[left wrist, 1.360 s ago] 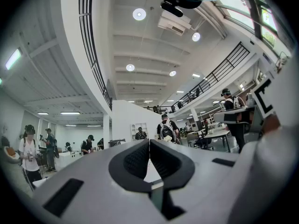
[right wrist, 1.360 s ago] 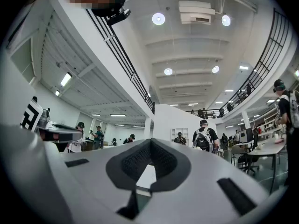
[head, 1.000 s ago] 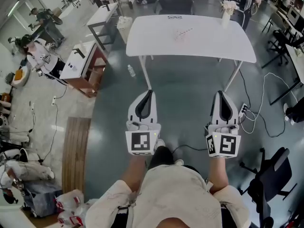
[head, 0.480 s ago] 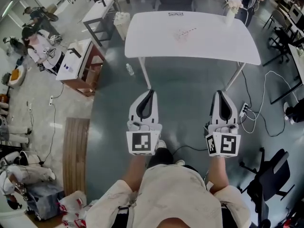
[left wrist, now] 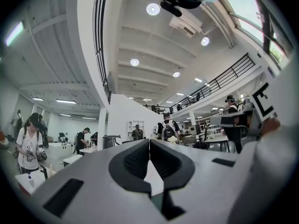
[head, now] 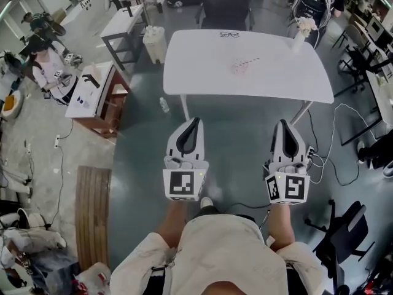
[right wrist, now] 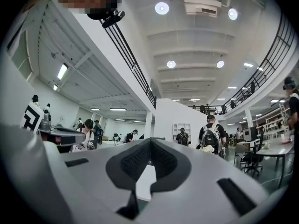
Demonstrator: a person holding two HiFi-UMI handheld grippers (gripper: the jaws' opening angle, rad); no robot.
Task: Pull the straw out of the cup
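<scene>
**A:** Status?

**B:** Left gripper [head: 195, 121] and right gripper [head: 283, 123] are held out level toward 12 o'clock, over the floor [head: 239, 134]. In both gripper views the jaws are pressed tip to tip with nothing between them.

**A:** Target?

**B:** The cup [head: 238, 68] is on the white table [head: 202, 60] at 12 o'clock, well apart from both grippers. It sits a bit toward 1 o'clock from the table centre. The straw [head: 249, 61] is in it, leaning toward 2 o'clock. It looks red-and-white striped, but it's too small to be sure. Pull not started, I'd say.

**A:** Risks?

**B:**
- Both jaws need opening before contact, or closed tips will shove the cup.
- The cup looks light. Pulling the straw with nothing bracing the cup could drag or tip it.
- The straw is thin, so it's easy to miss or crush.
- The vase [head: 299, 34] at the table's 2 o'clock corner could get clipped by a wide right-side swing.
- The cables [head: 334, 158] on the floor at 3 o'clock are a trip hazard on approach.

**A:** Any text?

**B:** There's a dark print [head: 229, 34] at the table's 12 o'clock edge, unreadable. The marker cubes [head: 182, 185] show only square black-and-white patterns. No brands are legible.
</scene>
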